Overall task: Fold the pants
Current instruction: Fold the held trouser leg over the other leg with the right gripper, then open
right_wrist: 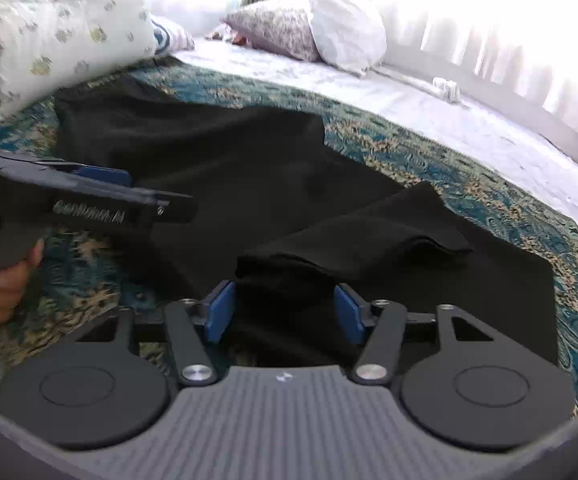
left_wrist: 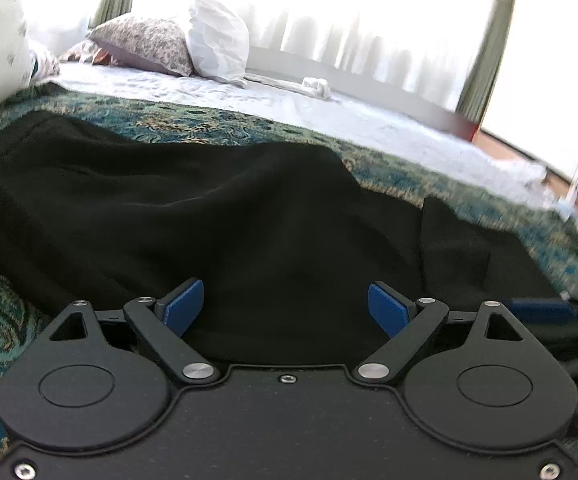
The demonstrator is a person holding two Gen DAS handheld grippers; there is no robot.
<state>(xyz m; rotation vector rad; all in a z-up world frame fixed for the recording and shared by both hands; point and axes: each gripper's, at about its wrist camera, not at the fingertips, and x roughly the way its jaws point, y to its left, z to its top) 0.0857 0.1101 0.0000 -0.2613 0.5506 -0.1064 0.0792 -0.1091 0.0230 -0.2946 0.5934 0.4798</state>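
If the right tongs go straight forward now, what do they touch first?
Probably the raised fold of the black fabric pants, right ahead of the open right tongs; depth is unclear.

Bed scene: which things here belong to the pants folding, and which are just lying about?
Job: black pants; left tongs, open; right tongs, open around a fold.
Lying about: pillows; patterned bedspread; white sheet; curtains.

A home bedroom: a bed (right_wrist: 429,92) with a white sheet, a teal patterned bedspread (right_wrist: 469,184), assorted pillows (right_wrist: 65,28) at its head, and a bright window hung with curtains (left_wrist: 485,52).
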